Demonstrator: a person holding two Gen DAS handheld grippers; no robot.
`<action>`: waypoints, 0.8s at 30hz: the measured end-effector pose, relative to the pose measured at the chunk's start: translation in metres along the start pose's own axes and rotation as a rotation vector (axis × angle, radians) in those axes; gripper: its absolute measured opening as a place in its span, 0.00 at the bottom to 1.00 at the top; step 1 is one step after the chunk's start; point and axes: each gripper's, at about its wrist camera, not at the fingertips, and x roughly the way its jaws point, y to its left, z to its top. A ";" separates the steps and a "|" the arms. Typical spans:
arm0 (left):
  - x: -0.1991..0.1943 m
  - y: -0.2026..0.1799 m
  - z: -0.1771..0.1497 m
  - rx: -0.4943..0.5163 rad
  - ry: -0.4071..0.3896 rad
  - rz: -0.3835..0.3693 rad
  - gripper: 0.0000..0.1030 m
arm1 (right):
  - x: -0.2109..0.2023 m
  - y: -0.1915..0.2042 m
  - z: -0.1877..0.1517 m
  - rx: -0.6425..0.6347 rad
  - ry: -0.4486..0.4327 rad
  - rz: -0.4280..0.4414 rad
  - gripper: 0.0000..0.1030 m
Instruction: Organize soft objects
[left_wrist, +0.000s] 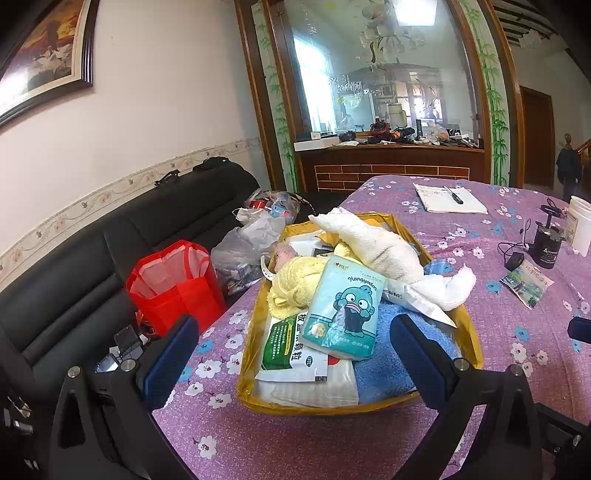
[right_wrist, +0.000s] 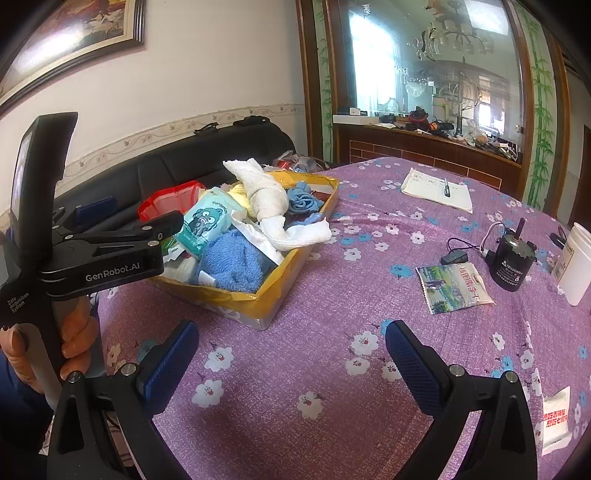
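Left wrist: left gripper (left_wrist: 293, 345) wide, empty, over the box (left_wrist: 471, 334) heaped with towels (left_wrist: 384, 247) and a tissue pack (left_wrist: 341, 314); settle loose items low. Right wrist: right gripper (right_wrist: 291, 356) wide, empty above the table (right_wrist: 295, 369); a snack packet (right_wrist: 452, 286) lies well apart, likely next, so approach it flat.

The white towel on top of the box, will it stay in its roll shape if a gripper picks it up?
Probably not. The white towel looks soft, and one end already droops over the rim of the yellow box, so it would likely sag. It seems light. It also lies across other cloths, so it may drag them as it lifts.
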 end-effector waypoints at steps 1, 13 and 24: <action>0.000 0.000 0.000 0.000 0.003 0.000 1.00 | 0.000 0.000 0.000 0.000 0.000 0.000 1.00; -0.001 0.003 -0.001 0.008 0.009 0.016 1.00 | -0.001 -0.001 0.000 0.006 0.001 -0.002 1.00; -0.001 0.004 0.000 0.001 0.018 0.023 1.00 | 0.000 -0.001 0.000 0.007 0.003 -0.003 1.00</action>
